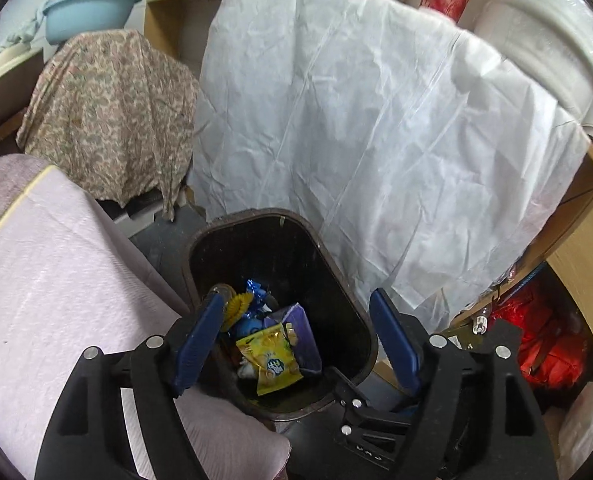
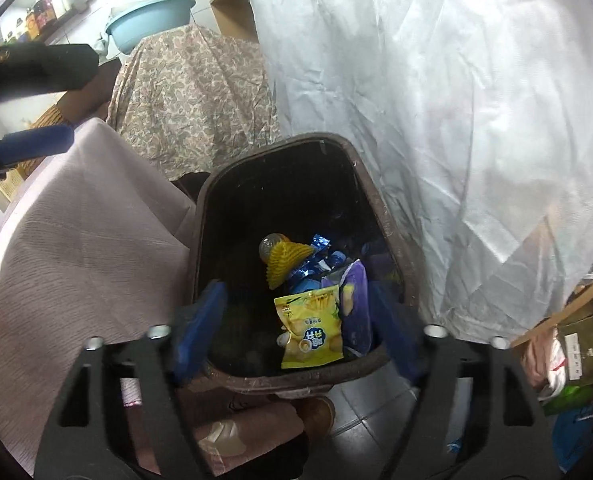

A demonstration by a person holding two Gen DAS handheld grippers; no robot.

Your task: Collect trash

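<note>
Crowded around a dark trash bin (image 1: pixel 280 236) stand a white sheet and a pink-covered bed. Both grippers, left gripper (image 1: pixel 296 344) and right gripper (image 2: pixel 296 332), hang released and empty directly above the yellow snack packet (image 2: pixel 312 330) lying inside.

Both the left tool (image 1: pixel 296 344) and right tool (image 2: pixel 296 332) point steeply downward, jaws spread wide, gripping nothing.
</note>
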